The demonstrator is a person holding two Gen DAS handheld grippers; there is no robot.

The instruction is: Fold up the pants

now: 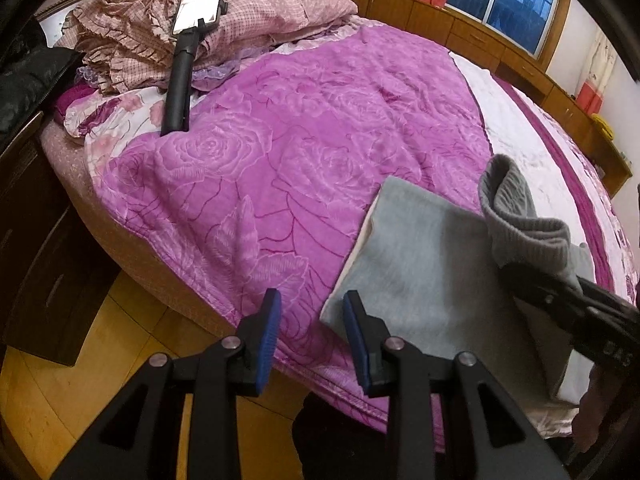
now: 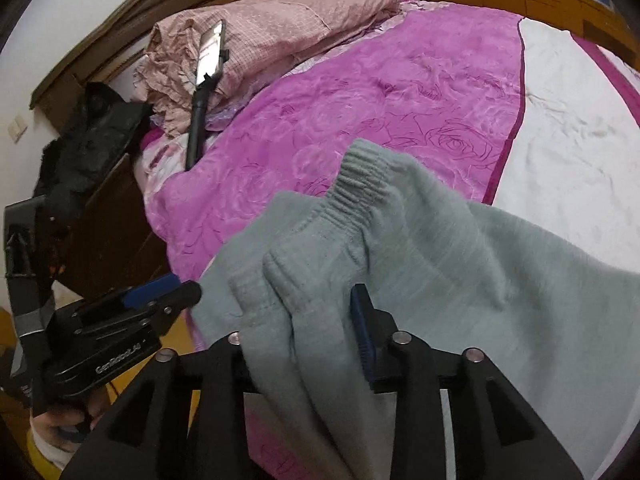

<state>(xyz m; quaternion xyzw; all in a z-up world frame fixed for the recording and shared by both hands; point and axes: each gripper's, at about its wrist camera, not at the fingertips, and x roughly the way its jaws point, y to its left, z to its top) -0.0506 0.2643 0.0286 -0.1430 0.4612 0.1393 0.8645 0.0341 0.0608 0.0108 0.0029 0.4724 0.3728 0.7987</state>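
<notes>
Pants [image 1: 432, 264], grey, lie folded on the bed's purple blanket [image 1: 280, 128]. Right tongs [image 2: 316, 324] hold bunched pants fabric between their pads. Left tongs [image 1: 310, 332] stand spread, empty, beside the pants.

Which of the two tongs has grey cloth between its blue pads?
The right tongs: the ribbed waistband of the grey fleece pants lies between its pads. The left tongs hold nothing.

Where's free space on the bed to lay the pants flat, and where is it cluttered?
Free: the purple rose blanket between the phone on its stick and the grey pants, and the white sheet beyond the blanket's dark border. Crowded: the head end, with heaped pink checked bedding and a black jacket at the bedside.
</notes>
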